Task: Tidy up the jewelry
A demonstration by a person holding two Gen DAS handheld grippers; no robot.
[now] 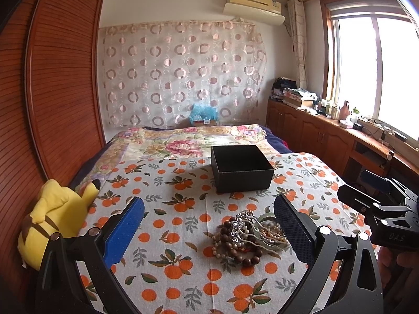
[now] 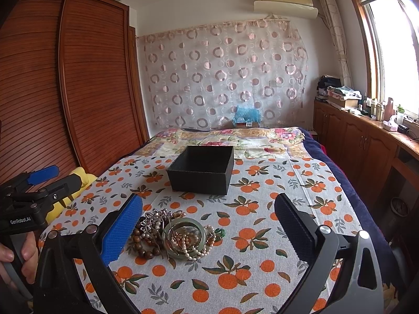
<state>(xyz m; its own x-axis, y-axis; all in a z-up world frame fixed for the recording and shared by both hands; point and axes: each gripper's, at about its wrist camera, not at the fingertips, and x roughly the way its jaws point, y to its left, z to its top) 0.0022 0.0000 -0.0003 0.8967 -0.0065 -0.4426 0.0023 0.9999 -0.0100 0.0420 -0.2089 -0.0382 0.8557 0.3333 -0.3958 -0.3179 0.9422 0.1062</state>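
A tangled heap of jewelry (image 1: 248, 238) (image 2: 175, 235) lies on the orange-print cloth: brown bead bracelets, pearl strands, a silver hair clip and a green jade bangle (image 2: 183, 238). Behind it stands an open black box (image 1: 241, 167) (image 2: 203, 168) that looks empty. My left gripper (image 1: 209, 233) is open above the cloth, with the heap between its fingers, nearer the right one. My right gripper (image 2: 209, 231) is open too, the heap lying by its blue left finger. Neither holds anything. Each gripper shows at the edge of the other's view.
The cloth (image 2: 262, 261) covers a bed with a floral quilt (image 1: 183, 141). A yellow plush toy (image 1: 55, 217) sits at the bed's left edge by a wooden wardrobe (image 1: 52, 78). Wooden cabinets (image 1: 314, 130) with clutter run along the right under a window. A hand (image 2: 15, 259) grips the left handle.
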